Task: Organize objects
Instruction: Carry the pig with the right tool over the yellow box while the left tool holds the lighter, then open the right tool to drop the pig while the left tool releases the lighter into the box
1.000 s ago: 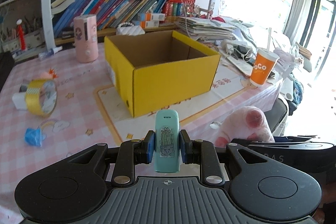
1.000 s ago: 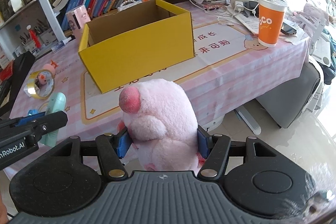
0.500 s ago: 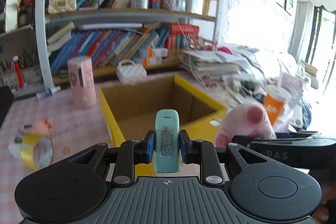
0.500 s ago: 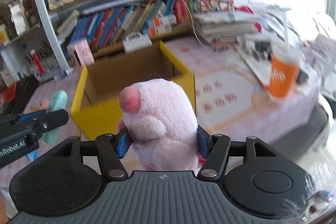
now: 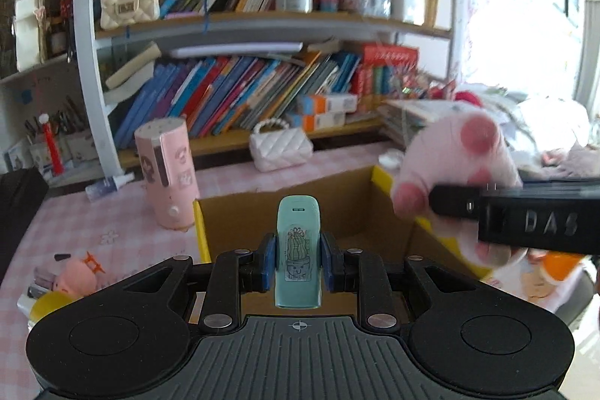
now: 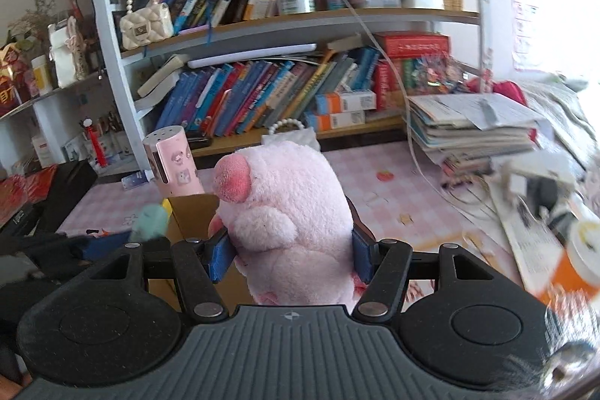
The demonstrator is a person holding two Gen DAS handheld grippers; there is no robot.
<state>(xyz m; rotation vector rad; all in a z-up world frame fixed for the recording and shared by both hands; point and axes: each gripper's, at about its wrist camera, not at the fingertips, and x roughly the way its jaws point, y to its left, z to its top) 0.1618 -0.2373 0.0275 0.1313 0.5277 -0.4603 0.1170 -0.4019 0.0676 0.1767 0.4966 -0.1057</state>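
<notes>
The left claw [image 5: 298,263] grips a small teal case with a cactus sticker [image 5: 298,257] upright between its blue pads, held above the open yellow cardboard box [image 5: 352,212] on the pink-checked counter [image 5: 112,235]. Just to its right, the right claw [image 6: 288,250] is clamped on a pink plush pig [image 6: 288,212], also over the box. A pink cylindrical speaker [image 5: 167,171] stands behind the box's left corner, a white quilted purse [image 5: 280,147] further back by crowded bookshelves [image 5: 262,25].
</notes>
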